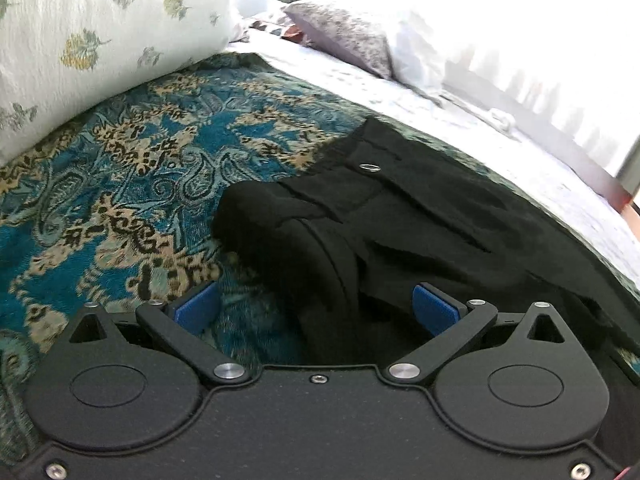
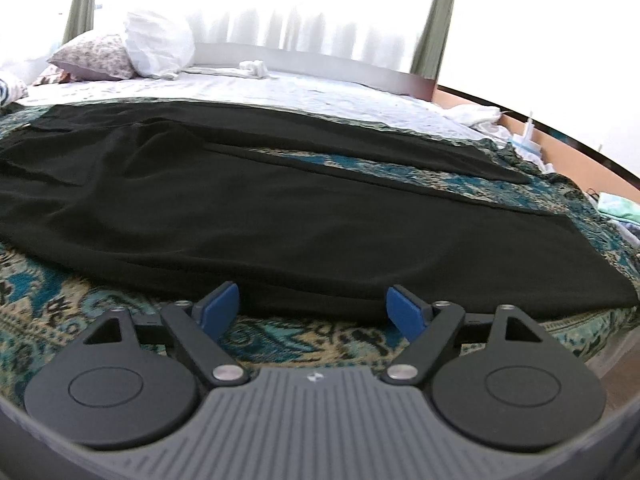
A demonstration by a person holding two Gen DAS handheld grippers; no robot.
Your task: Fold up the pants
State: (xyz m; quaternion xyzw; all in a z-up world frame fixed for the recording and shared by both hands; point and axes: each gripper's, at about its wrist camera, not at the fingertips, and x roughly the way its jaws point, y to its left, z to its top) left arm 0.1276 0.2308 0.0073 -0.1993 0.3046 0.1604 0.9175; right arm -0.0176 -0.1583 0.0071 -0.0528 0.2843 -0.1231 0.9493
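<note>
On the patterned bedspread, the black pants lie spread flat, legs apart. Both left tongs and right tongs stand wide open, empty. Seat each pair fully over the near fabric edge before closing.

No words, numbers or brand names can be read in either view; only a small unreadable mark sits on the right gripper's grey body, at 6 o'clock.
</note>
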